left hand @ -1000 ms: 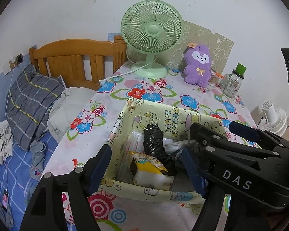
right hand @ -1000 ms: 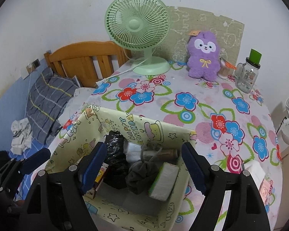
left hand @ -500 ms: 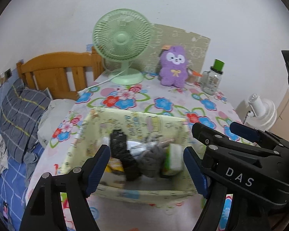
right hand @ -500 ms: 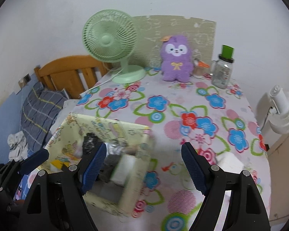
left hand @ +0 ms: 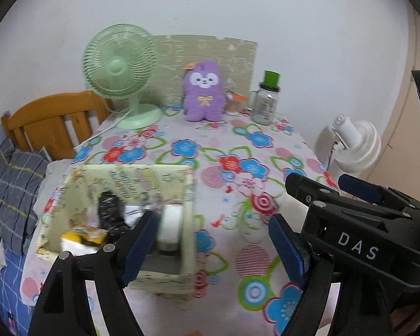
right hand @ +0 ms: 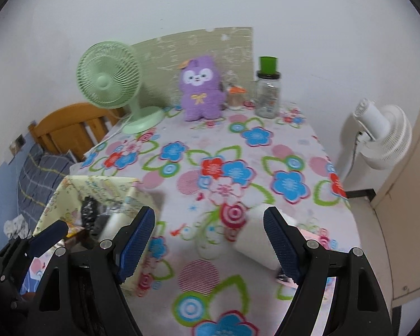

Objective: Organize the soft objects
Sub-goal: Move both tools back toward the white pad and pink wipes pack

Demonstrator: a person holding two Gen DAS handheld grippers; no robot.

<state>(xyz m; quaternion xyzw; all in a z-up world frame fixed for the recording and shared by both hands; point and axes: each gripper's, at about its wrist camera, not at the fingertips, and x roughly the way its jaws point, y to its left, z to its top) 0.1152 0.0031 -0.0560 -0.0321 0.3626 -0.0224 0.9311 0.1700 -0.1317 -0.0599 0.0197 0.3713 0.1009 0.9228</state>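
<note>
Storage box (left hand: 189,224): pale yellow, cartoon-printed, open-topped, upright at the table's left edge; holds a black crumpled bag (left hand: 110,215), a white pack (left hand: 169,231) and a yellow item (left hand: 84,233). White soft pack (right hand: 256,235): on tablecloth, well apart, rightward.

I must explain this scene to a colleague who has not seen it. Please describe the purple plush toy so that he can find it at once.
Look at the table with the flowered cloth and follow it to its far edge by the wall. There, the purple plush toy sits upright between the green fan and the glass jar. It alone is furry, with a white face and a yellow bow.
</note>
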